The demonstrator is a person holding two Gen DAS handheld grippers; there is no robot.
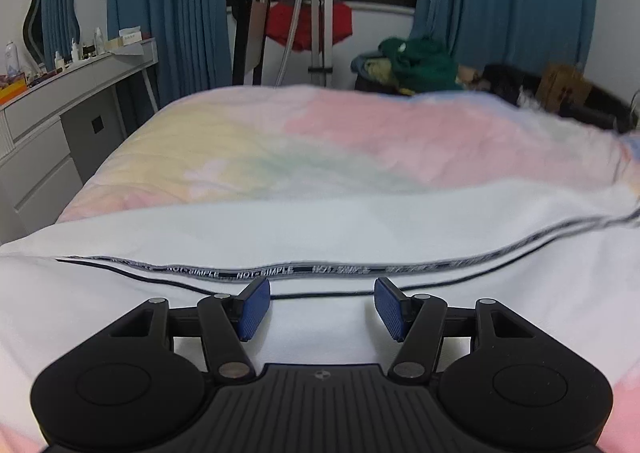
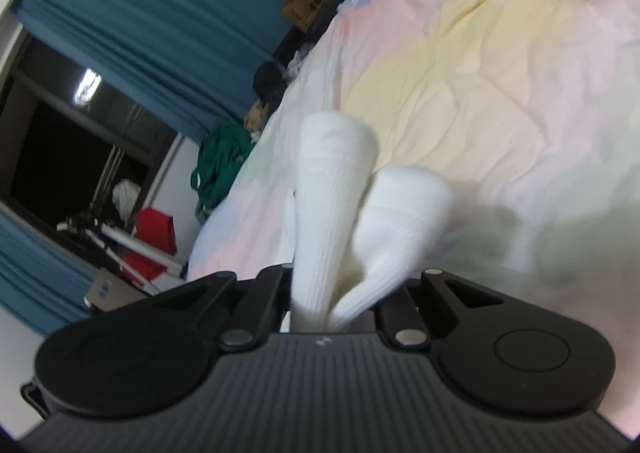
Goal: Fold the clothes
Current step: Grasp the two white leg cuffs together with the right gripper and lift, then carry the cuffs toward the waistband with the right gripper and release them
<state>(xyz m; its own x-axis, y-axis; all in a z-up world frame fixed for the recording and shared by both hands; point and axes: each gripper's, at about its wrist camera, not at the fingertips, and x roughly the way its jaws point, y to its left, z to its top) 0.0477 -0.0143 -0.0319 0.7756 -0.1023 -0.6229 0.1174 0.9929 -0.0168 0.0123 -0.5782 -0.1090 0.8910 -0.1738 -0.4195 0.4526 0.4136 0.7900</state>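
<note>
A white garment (image 1: pixel 320 221) lies spread across the near part of the bed, with a black printed trim band (image 1: pixel 264 273) running across it. My left gripper (image 1: pixel 322 287) hovers just over this garment, near the trim, and is open with nothing between its blue pads (image 1: pixel 254 309). In the right wrist view my right gripper (image 2: pixel 324 313) is tilted and shut on a pair of white socks (image 2: pixel 332 181). The socks stick out forward from the jaws, lifted above the bed, and they hide the fingertips.
A pastel quilt (image 1: pixel 360 133) covers the bed. A grey dresser (image 1: pixel 60 109) with bottles stands at the left. Beyond the bed's far edge are a tripod (image 1: pixel 320 13), a green clothes pile (image 1: pixel 420 65), a cardboard box (image 1: pixel 564 87) and blue curtains (image 1: pixel 168 13).
</note>
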